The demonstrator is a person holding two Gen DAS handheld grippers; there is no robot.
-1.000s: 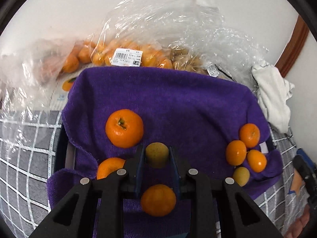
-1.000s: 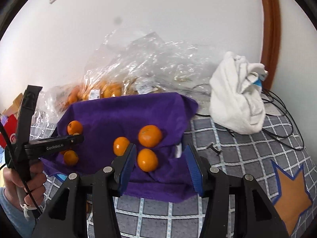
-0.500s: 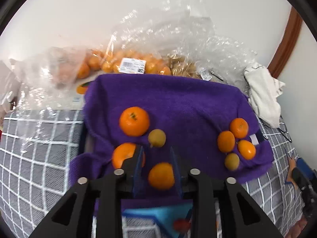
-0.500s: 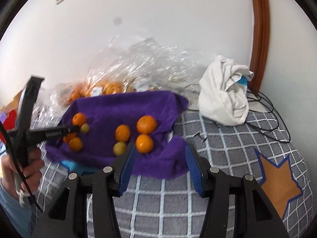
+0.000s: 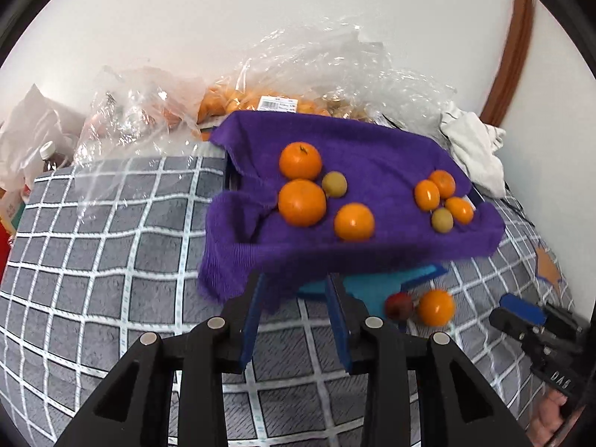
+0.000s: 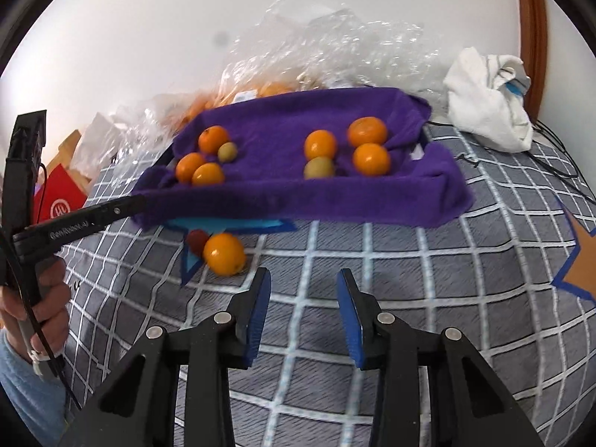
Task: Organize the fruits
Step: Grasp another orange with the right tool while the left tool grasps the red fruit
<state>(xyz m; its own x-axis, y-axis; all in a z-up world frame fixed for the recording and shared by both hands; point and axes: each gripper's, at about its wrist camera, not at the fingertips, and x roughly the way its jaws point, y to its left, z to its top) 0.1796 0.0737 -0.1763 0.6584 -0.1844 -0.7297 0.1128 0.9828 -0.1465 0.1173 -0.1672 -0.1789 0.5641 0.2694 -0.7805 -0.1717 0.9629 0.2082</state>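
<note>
Checked bedding (image 6: pixel 372 260) lay beneath both narrowly parted, empty grippers; right gripper (image 6: pixel 303 298), jaws just narrowed, should straddle the loose orange (image 6: pixel 224 254) ahead-left squarely.

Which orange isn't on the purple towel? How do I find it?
Find the purple towel, then look just below its front edge on the checked blanket. The orange lies there beside a small red fruit, the only orange off the towel.

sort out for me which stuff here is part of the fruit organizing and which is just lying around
Part of the job:
purple towel with two fruit groups
loose orange on the bedspread
small red fruit beside it
bagged oranges

Lying about:
white cloth
cables
red box
bottle
</note>
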